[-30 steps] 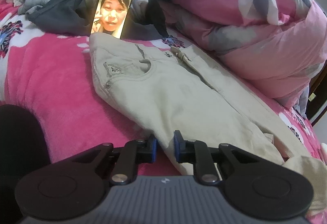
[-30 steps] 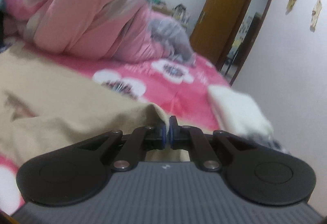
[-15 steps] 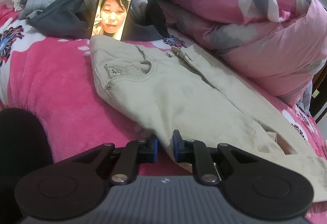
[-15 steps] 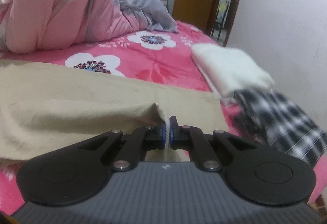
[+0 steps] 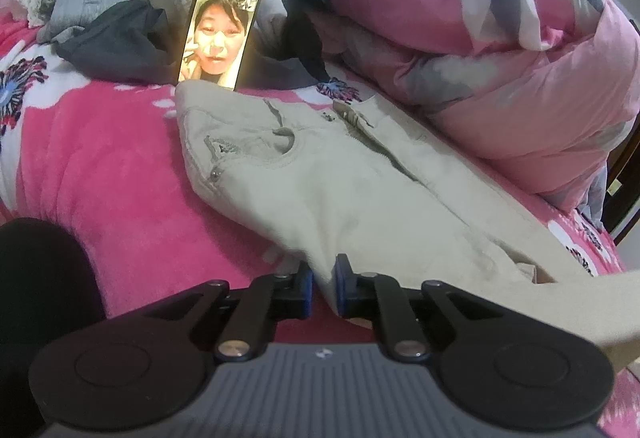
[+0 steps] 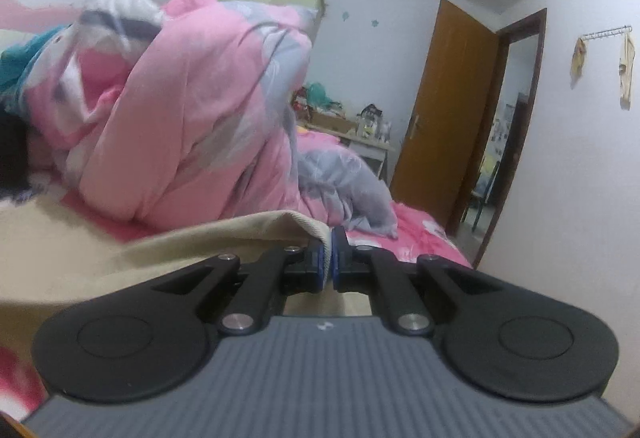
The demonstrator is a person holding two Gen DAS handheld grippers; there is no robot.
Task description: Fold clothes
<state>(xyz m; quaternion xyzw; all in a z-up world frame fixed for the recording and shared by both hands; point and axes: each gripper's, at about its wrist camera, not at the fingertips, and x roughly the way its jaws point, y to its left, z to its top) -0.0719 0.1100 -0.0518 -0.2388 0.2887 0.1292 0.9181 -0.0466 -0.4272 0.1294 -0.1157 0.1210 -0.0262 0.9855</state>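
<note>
Beige trousers [image 5: 352, 190] lie on the pink floral bed cover, waistband toward the far left, legs running to the right. My left gripper [image 5: 323, 288] is shut on the near edge of the trousers around mid-leg. My right gripper [image 6: 328, 262] is shut on the hem end of the trousers [image 6: 200, 250], which it holds raised above the bed; the leg cloth drapes away to the left. In the left wrist view this lifted leg end [image 5: 592, 302] crosses the lower right.
A lit phone [image 5: 222, 24] stands propped against a pile of dark and grey clothes [image 5: 108, 30] behind the waistband. A bulky pink quilt [image 5: 480, 38] fills the far side of the bed. A brown door [image 6: 448, 118] stands open by the white wall.
My right gripper has lifted the hem end up and swung it toward the left, so its view rose from the bed to the room. The left gripper has held its grip, almost still.
</note>
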